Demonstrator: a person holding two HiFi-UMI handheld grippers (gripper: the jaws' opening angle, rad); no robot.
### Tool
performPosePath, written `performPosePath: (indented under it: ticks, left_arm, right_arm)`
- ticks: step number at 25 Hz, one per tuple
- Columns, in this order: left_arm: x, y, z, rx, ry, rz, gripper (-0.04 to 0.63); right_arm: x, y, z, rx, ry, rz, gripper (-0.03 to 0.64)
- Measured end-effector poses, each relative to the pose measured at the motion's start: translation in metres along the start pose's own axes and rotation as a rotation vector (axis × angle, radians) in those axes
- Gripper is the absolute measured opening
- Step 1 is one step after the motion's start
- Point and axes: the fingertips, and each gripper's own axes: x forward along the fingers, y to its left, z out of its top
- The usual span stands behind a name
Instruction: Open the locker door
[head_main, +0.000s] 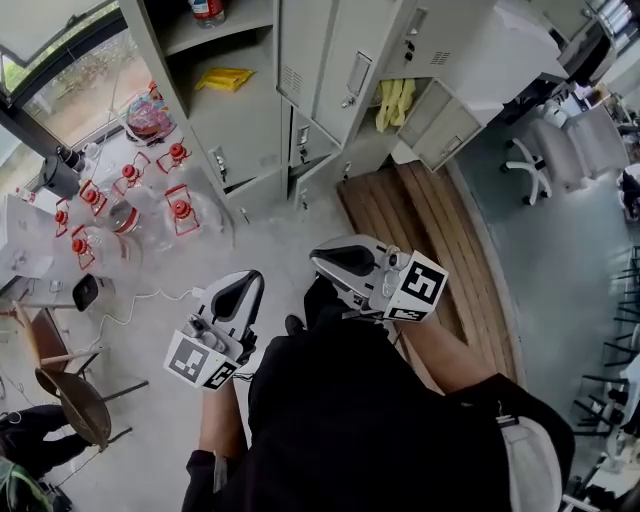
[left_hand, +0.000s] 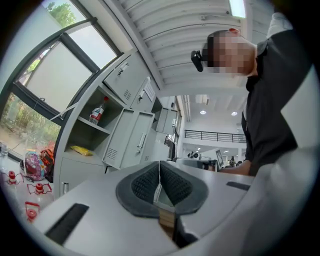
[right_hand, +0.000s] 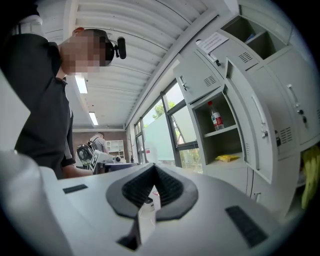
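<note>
Wooden boards (head_main: 430, 235) lie flat — red-clasped glass jars (head_main: 178, 208) well to their left, a white office chair (head_main: 530, 165) near their right.

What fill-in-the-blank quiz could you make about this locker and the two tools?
In the open locker, the bottle stands on the shelf ____ the packet.
The packet's colour is ____.
The left tool and the right tool both have their jaws ____, gripping nothing.
Missing words: above; yellow; shut.
</note>
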Motion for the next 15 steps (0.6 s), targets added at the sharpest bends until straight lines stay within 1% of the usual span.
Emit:
performPosePath:
  ticks: [3, 6, 9, 12, 15]
  left_arm:
    - [-0.004, 0.0, -0.002, -0.019, -0.008, 0.002, 0.018]
    - [-0.004, -0.005, 0.002, -0.003, -0.008, -0.022, 0.018]
    - [-0.007, -0.009, 0.006, 0.011, -0.005, -0.033, 0.018]
    - [-0.012, -0.008, 0.007, 0.006, -0.01, -0.024, 0.018]
    - [-0.011, -0.012, 0.002, -0.002, -0.007, -0.035, 0.018]
  right_arm:
    - [-0.001, 0.002, -0.002, -0.01, 0.005, -0.015, 0.011]
    - [-0.003, 0.002, 0.003, -0.03, -0.012, -0.035, 0.011]
    - [-0.005, 0.003, 0.004, -0.054, -0.007, -0.049, 0.011]
    - [-0.007, 0.007, 0.007, -0.07, -0.001, -0.042, 0.011]
    - [-0.009, 0.012, 0.007, -0.076, -0.006, -0.039, 0.011]
